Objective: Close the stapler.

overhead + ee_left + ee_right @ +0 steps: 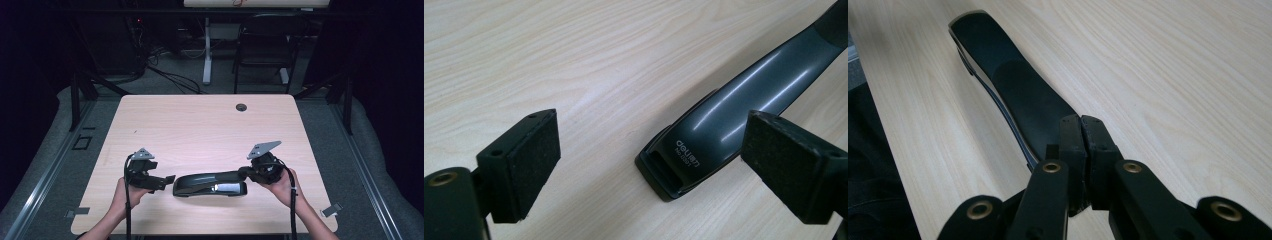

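Left gripper (pixel 651 165): jaws wide apart, nothing pressed between them, just beside the stapler's rear end.
Right gripper (pixel 1081 125): jaws closed together, tips resting on the stapler's top arm.
Stapler (pixel 210 183): dark, lying on the table (pixel 200 125) near its front edge, between both grippers.

stapler (pixel 210 184): dark grey-green gloss, white lettering at left end, black top pad | table (pixel 200 130): pale wood grain, dark round hole at far edge | left gripper (pixel 167 181): black, grey plate | right gripper (pixel 245 173): black, grey plate, brass rivets | floor (pixel 45 150): grey
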Motion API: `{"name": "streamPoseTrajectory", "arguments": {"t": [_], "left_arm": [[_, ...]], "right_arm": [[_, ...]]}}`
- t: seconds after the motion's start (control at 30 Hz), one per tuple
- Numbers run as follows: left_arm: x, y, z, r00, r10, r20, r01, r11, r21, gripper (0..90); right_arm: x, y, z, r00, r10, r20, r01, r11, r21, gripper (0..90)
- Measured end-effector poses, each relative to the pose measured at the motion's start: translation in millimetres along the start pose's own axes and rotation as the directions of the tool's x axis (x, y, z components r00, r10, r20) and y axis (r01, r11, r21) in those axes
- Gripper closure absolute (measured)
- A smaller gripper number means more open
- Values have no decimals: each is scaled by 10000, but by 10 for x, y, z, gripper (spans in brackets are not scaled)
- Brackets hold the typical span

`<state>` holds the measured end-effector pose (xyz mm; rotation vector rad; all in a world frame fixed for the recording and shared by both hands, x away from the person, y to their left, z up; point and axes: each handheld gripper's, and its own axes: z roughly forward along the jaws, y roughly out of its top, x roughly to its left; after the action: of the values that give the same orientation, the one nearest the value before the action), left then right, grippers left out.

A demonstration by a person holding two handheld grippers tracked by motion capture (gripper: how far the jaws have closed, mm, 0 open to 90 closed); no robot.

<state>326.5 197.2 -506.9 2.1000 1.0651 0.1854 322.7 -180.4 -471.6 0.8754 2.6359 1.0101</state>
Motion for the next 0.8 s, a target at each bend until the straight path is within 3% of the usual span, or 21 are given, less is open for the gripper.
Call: {"name": "streamPoseTrajectory", "arguments": {"t": [0.27,0.8], "left_arm": [[-9,-1,10,10000,40,29,-40,10000,3,83],[-19,1,19,10000,89,21,-90,10000,38,84]], "right_arm": [[25,-1,45,9998,-197,41,196,9990,411,900],[8,-80,205,9999,-110,122,96,9938,1110,900]]}}
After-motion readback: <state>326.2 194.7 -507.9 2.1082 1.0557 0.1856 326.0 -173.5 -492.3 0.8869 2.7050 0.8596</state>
